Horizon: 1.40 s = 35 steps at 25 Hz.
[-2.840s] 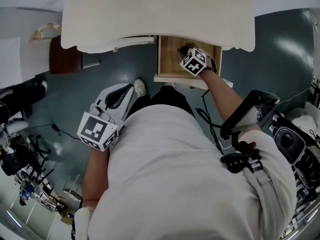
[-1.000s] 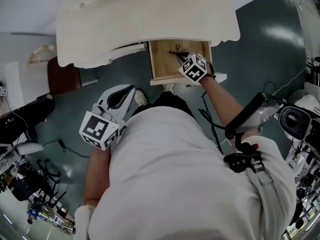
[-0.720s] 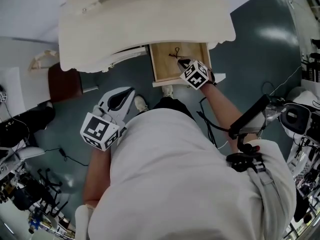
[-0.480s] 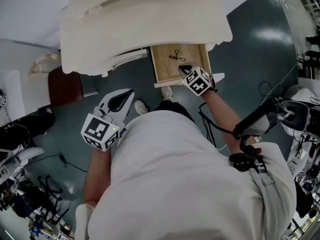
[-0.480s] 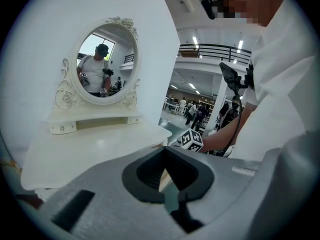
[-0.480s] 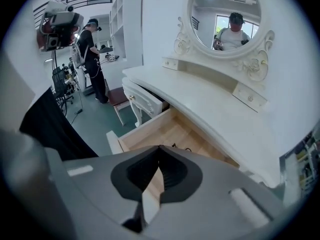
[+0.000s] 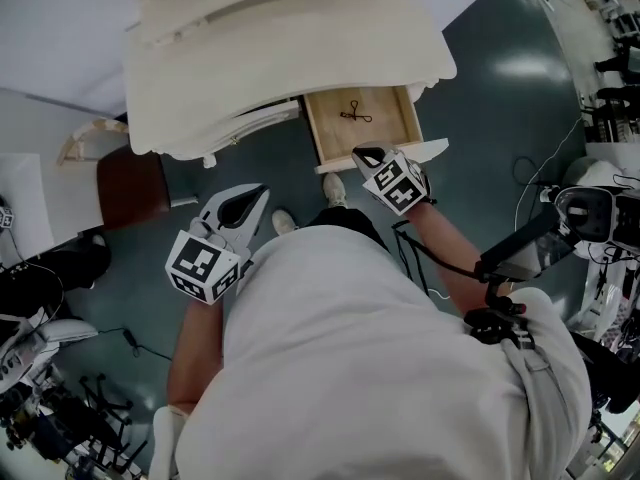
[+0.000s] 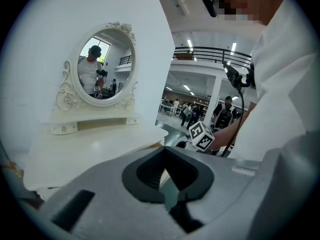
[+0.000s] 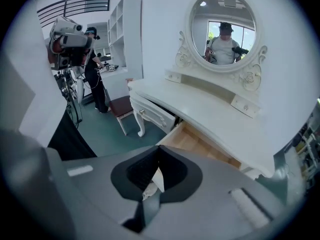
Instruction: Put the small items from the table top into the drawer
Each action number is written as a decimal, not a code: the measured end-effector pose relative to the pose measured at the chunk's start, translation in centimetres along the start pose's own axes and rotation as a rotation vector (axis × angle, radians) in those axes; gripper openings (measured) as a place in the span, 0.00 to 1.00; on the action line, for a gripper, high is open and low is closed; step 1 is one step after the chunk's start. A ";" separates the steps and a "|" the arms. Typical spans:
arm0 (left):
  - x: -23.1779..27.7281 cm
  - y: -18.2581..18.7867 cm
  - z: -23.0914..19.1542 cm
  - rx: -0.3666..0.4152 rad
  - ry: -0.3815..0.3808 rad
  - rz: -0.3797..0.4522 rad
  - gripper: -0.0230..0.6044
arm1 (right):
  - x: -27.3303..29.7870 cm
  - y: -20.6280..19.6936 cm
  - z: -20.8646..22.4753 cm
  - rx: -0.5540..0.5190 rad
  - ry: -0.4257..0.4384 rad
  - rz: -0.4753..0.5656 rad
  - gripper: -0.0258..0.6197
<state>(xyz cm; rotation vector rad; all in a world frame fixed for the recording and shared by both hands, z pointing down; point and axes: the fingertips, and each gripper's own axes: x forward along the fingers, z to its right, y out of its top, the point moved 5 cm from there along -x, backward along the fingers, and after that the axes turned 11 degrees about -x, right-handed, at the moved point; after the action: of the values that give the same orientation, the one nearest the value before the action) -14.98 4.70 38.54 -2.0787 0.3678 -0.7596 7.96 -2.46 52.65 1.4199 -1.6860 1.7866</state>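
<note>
Head view against a second ago: pulled up and out of the drawer (image 7: 388, 126) to its front edge, right gripper (image 7: 364, 154) clenched on nothing. Left lying on the drawer floor, small dark item (image 7: 353, 114), so probably delivered. Held low by the hip, left gripper (image 7: 262, 192) likewise closed and empty. Next, likely back to the table top (image 7: 300, 38).
</note>
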 end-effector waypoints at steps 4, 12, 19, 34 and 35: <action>-1.6 -1.4 -0.9 0.006 -0.011 -0.009 0.04 | -0.8 2.2 -2.3 0.011 -0.011 0.041 0.04; -3.1 -3.7 -1.5 -0.007 -0.030 -0.026 0.03 | -2.4 5.3 -6.1 0.019 -0.013 0.113 0.04; -2.9 -4.5 -1.5 -0.007 -0.051 -0.032 0.04 | -2.8 6.1 -7.1 0.003 -0.018 0.132 0.04; -3.4 -5.4 -1.9 -0.019 -0.075 -0.059 0.03 | -2.8 7.6 -8.9 -0.011 -0.005 0.137 0.04; -3.1 -5.4 -1.8 -0.021 -0.082 -0.064 0.04 | -3.0 7.4 -8.9 -0.006 -0.005 0.133 0.04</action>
<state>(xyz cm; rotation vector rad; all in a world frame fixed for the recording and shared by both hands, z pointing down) -18.64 8.25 42.53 -2.1429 0.2658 -0.7087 -0.19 4.57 47.59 1.3391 -1.8255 1.8456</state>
